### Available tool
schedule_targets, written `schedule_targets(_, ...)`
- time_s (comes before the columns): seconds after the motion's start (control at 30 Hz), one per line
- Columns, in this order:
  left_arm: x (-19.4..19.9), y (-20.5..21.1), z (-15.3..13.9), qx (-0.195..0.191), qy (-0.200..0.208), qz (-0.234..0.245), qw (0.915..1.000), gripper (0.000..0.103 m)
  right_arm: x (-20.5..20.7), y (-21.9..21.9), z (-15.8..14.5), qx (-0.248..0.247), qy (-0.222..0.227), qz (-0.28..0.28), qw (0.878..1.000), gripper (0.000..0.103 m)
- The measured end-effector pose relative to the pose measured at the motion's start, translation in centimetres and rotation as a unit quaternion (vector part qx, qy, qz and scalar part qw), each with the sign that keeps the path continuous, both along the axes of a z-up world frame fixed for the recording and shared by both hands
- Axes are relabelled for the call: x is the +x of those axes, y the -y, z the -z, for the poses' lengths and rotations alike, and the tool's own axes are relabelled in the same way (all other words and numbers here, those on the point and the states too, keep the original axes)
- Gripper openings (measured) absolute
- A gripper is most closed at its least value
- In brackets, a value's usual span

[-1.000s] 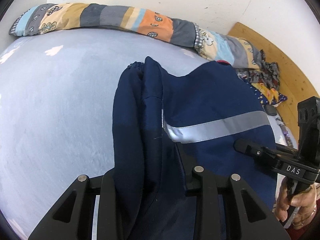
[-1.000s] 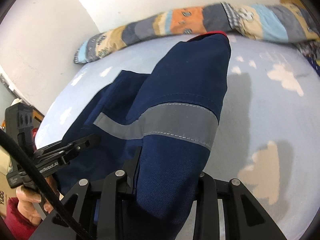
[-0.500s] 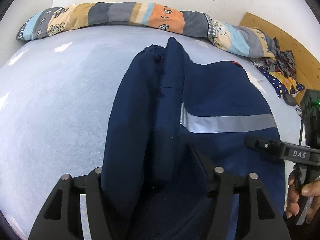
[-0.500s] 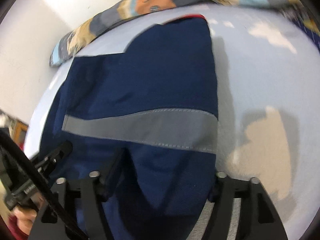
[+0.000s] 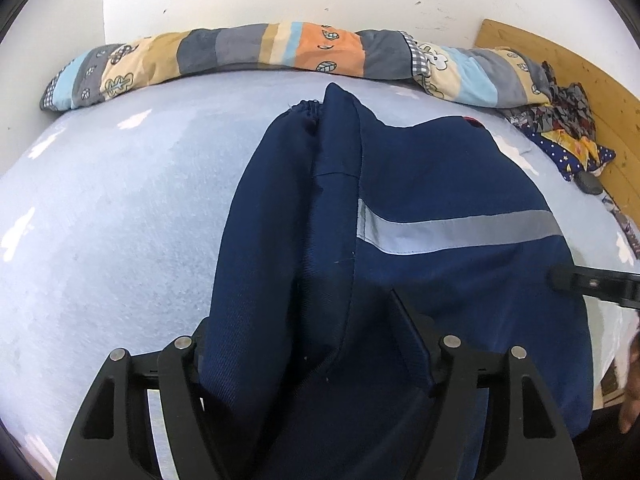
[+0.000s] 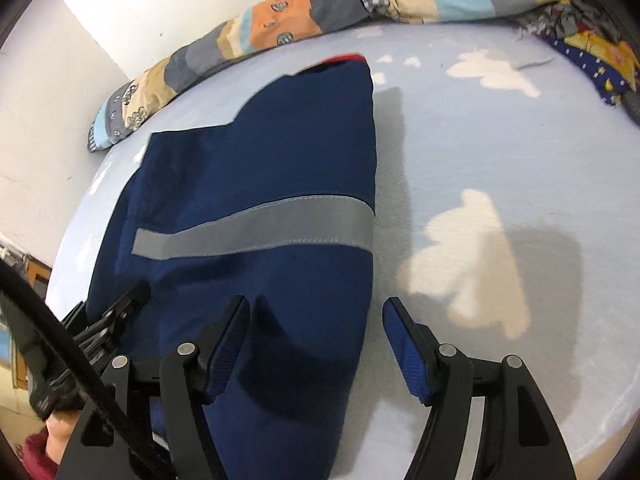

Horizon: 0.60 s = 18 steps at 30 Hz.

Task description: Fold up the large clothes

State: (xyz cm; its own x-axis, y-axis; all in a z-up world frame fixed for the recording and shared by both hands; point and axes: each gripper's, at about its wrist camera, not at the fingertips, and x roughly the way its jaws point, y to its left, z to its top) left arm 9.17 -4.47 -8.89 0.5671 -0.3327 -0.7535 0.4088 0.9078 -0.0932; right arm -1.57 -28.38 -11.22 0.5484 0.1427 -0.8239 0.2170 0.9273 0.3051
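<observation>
A navy work jacket (image 5: 420, 184) with a grey reflective stripe (image 5: 460, 230) lies folded lengthwise on the light blue bed sheet (image 5: 120, 208). My left gripper (image 5: 316, 340) is open, and the jacket's near end is bunched between and over its fingers, hiding the left fingertip. In the right wrist view the jacket (image 6: 280, 168) lies flat, and my right gripper (image 6: 316, 320) is open over its near right edge, blue pads (image 6: 404, 344) bare. The left gripper (image 6: 108, 316) shows at the jacket's left edge. The right gripper's tip (image 5: 588, 282) shows at the jacket's right edge.
A rolled patchwork quilt (image 5: 280, 48) lies along the wall at the far side of the bed. A heap of patterned clothes (image 5: 568, 128) sits at the far right by a wooden headboard (image 5: 580, 64). White cloud prints mark the sheet (image 6: 472, 260).
The jacket has been lowered flat onto the bed. My right gripper has opened and let go of the fabric. The left gripper's jaws have spread wider.
</observation>
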Motion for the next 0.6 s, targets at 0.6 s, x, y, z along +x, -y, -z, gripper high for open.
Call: schedule_targets(0.6, -1.9, 0.2, -0.6, 0.052, 0.065, 0.011, 0.9965, 0.078, -7.8, -9.4, -2.5, -0.119, 0.057, -0.104, 0.986, 0.050)
